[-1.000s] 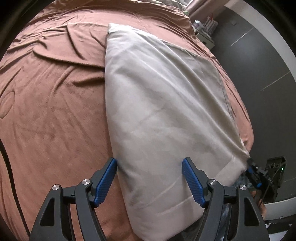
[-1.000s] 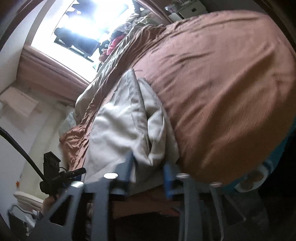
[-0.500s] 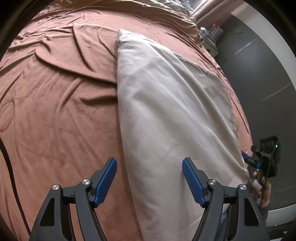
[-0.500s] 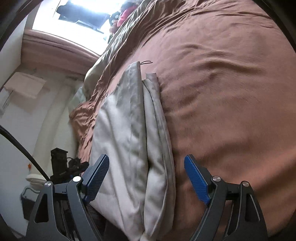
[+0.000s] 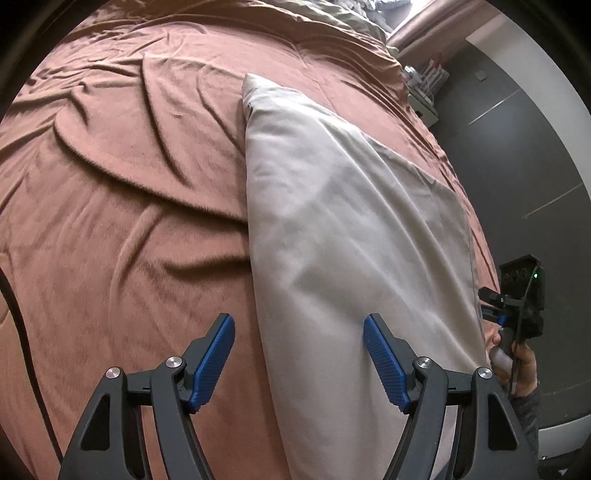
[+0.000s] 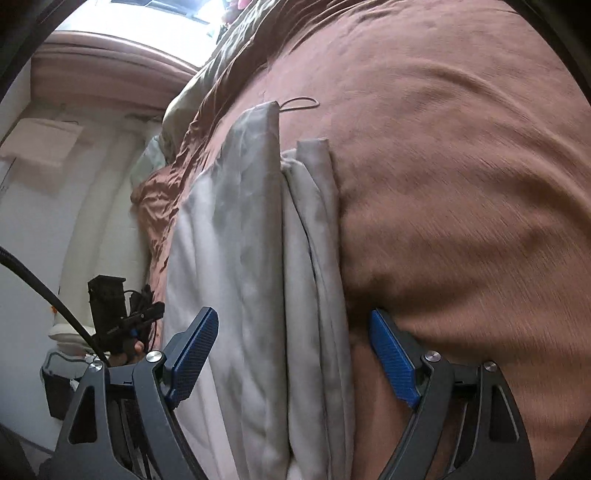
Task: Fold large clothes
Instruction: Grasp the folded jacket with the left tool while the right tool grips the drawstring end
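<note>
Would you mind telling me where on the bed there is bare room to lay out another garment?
The widest free patch is the brown bedspread, running from the long edge of the folded beige cloth across to the bed's side; it is wrinkled but bare. A thin dark loop lies by the cloth's far corner. Rumpled olive bedding crowds the far end.

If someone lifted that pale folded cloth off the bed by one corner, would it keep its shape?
Probably not. The cloth lies in soft creases and follows the bedspread, so it looks floppy. Its layers sit loose at the edge and would likely slide apart. It seems thin, so probably light.
</note>
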Demonstrator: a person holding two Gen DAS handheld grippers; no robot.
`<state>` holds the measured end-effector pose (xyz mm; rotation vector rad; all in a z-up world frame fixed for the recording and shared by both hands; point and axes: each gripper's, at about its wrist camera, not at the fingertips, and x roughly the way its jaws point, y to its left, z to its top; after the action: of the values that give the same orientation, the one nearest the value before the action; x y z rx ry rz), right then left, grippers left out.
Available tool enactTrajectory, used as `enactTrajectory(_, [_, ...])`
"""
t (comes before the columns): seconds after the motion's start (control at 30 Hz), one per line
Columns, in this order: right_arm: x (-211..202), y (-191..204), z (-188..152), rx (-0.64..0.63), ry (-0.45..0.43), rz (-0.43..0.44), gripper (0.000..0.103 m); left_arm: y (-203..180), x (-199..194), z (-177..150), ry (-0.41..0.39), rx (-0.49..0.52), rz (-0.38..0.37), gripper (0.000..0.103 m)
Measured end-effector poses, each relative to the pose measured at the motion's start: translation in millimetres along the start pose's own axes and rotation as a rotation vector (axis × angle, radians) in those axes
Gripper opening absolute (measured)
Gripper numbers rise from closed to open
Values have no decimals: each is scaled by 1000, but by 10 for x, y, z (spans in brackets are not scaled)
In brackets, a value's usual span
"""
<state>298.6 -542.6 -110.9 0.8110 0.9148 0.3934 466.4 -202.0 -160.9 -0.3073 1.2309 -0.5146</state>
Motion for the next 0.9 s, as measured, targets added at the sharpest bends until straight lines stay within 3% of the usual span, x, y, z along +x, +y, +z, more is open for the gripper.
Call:
enactTrajectory(0.27, [368,-107,435,26,50,147,80,39,67,145,-23,-16,-14,67])
enactTrajectory(0.43, [630,-56,599,-6,75,145,80,55,134,172,-24,-40,-37,63])
enactTrajectory(0.5, [712,-19,640,-14,76,119,68,60,159,180,-29,-47,-37,63])
enactTrajectory(0.57, [747,-1,615,-27,88,75,49,79,186,195,-35,-60,-37,62])
enactTrajectory(0.6, [774,14,617,-34,85,64,46,88,204,201,-36,-70,-39,60])
enactTrajectory(0.73, [764,76,599,-51,57,49,22,60,204,204,-47,-85,-21,47])
enactTrajectory(0.9, [649,354,488,-136,26,-7,13,-41,134,196,-63,-89,8,28])
